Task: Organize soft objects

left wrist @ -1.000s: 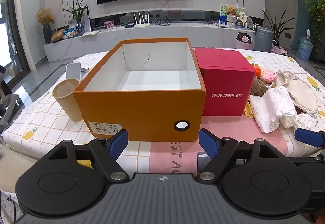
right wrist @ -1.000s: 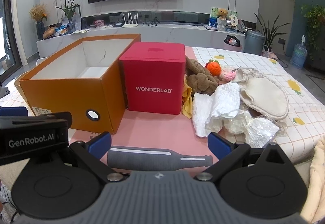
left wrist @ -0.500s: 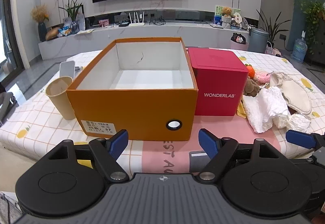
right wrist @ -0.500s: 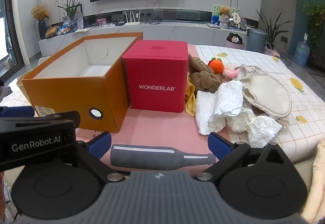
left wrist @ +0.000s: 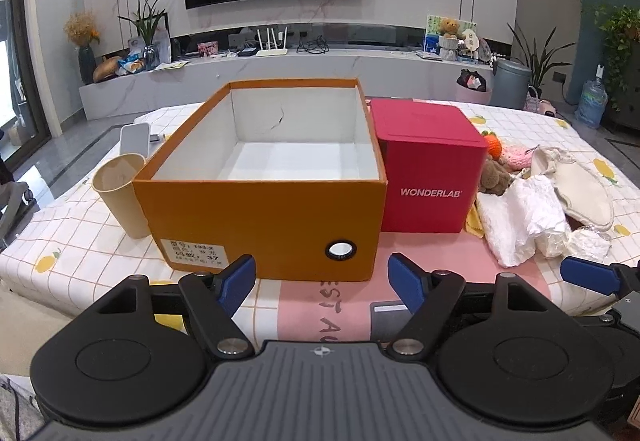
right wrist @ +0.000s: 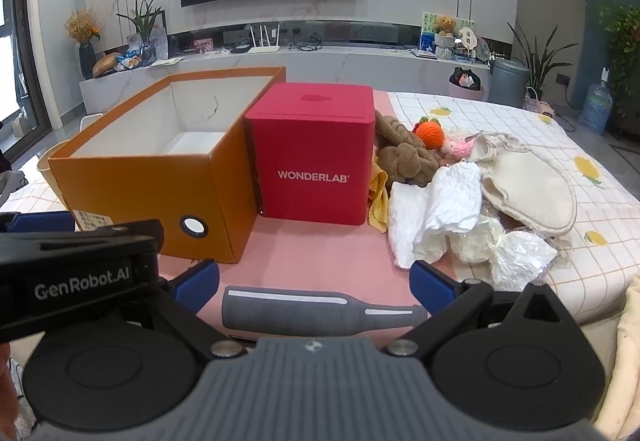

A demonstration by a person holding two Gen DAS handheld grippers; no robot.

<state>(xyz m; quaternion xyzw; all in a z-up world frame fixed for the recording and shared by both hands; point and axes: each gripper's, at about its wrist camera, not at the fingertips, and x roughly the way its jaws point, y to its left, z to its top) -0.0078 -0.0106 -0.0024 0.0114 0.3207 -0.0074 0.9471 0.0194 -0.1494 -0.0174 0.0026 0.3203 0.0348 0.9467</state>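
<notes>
An open, empty orange shoebox (left wrist: 260, 217) (right wrist: 152, 193) stands on the table with a red WONDERLAB box (left wrist: 430, 165) (right wrist: 316, 157) at its right. Right of that lies a heap of soft things: white cloths (right wrist: 436, 213) (left wrist: 520, 221), a brown plush (right wrist: 408, 161), an orange knitted toy (right wrist: 430, 133), a cream fabric pouch (right wrist: 528, 189) and crinkly plastic-wrapped bundles (right wrist: 516, 257). My left gripper (left wrist: 322, 279) is open and empty in front of the shoebox. My right gripper (right wrist: 314, 287) is open and empty in front of the heap, with a printed grey bottle shape (right wrist: 312, 311) on the mat between its fingers.
A beige cup (left wrist: 120, 193) and a small white box (left wrist: 136, 137) stand left of the shoebox. The table has a pink mat (right wrist: 320, 253) and a lemon-print checked cloth (left wrist: 72, 253). A TV wall and low counter lie behind. The left gripper's body (right wrist: 76, 269) shows at the right wrist view's left.
Both grippers have drawn back and risen slightly, so the boxes look a little farther off. Nothing on the table has moved. Both stay open.
</notes>
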